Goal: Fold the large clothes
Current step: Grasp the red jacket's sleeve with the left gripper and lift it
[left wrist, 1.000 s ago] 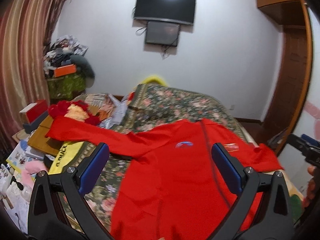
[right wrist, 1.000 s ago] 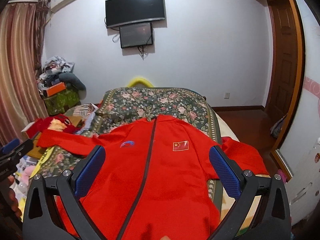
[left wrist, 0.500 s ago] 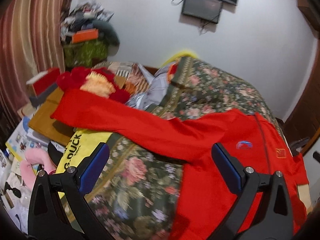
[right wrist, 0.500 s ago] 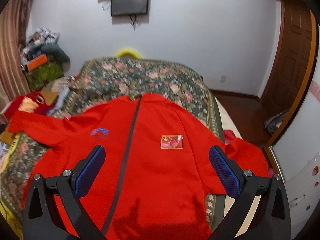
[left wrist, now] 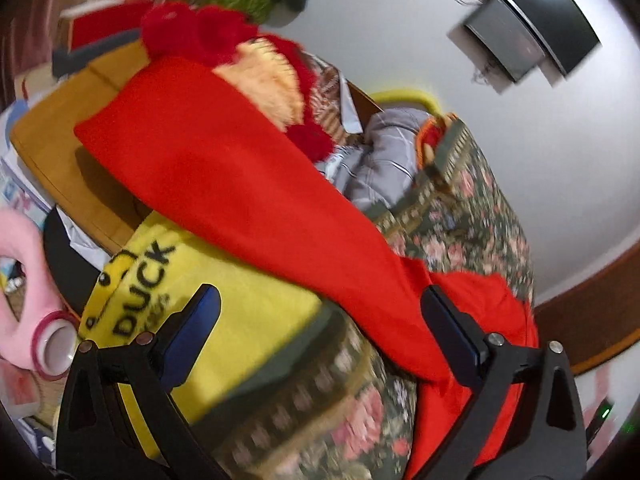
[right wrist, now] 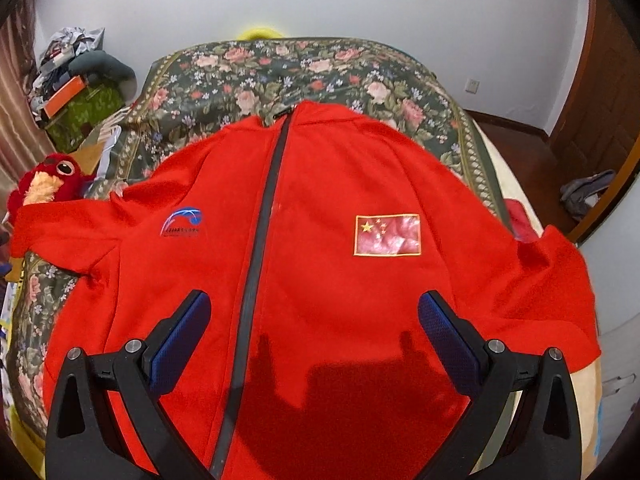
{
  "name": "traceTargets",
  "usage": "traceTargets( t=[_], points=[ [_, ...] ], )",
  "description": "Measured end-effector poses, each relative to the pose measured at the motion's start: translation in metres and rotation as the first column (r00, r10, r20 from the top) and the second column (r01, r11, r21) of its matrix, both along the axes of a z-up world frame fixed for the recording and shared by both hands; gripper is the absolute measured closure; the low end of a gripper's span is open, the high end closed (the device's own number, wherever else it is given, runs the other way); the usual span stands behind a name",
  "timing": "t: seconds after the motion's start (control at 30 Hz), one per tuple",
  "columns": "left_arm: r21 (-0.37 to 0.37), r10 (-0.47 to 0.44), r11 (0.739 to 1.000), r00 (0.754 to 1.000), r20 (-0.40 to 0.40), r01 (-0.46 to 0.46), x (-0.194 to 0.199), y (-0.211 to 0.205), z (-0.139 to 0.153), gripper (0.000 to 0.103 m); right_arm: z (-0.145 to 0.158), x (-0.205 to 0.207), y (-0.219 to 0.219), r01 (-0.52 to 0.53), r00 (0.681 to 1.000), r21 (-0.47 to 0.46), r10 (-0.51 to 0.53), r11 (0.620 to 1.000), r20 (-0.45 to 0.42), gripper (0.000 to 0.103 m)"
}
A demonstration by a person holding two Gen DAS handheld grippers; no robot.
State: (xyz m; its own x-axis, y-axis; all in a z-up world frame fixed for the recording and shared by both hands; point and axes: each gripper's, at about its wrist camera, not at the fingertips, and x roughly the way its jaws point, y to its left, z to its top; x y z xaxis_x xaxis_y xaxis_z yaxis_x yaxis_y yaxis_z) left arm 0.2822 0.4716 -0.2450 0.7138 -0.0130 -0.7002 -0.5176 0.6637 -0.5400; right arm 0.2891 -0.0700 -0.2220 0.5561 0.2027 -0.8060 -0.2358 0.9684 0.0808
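A large red zip jacket lies face up on the floral bed cover, with a dark zipper down its middle and a flag patch on the chest. My right gripper hovers open over the lower front, its shadow on the cloth. In the tilted left wrist view, the jacket's long sleeve stretches off the bed's side over a yellow cloth. My left gripper is open just below that sleeve, with nothing between its fingers.
A red plush toy sits by the sleeve's end, beside a wooden board and clutter. Tape rolls and a pink object lie at the left. A wooden door and bare floor are at the right.
My left gripper has swung left and rolled, closing in on the outstretched sleeve. My right gripper has dropped closer over the jacket's front. Both stay open.
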Motion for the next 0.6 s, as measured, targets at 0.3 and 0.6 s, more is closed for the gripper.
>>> traceTargets(
  t=[0.3,0.6],
  points=[
    [-0.166,0.151,0.974,0.988,-0.031,-0.154,0.017,0.062,-0.041,0.021,-0.005,0.012,0.010,-0.012,1.000,-0.055,0.012,0.998,0.007,0.000],
    [-0.102,0.251,0.959,0.960,-0.127,-0.264,0.029,0.080,-0.053,0.051,0.001,0.005,0.008,-0.003,1.000,-0.094,0.005,0.996,0.031,0.000]
  ],
)
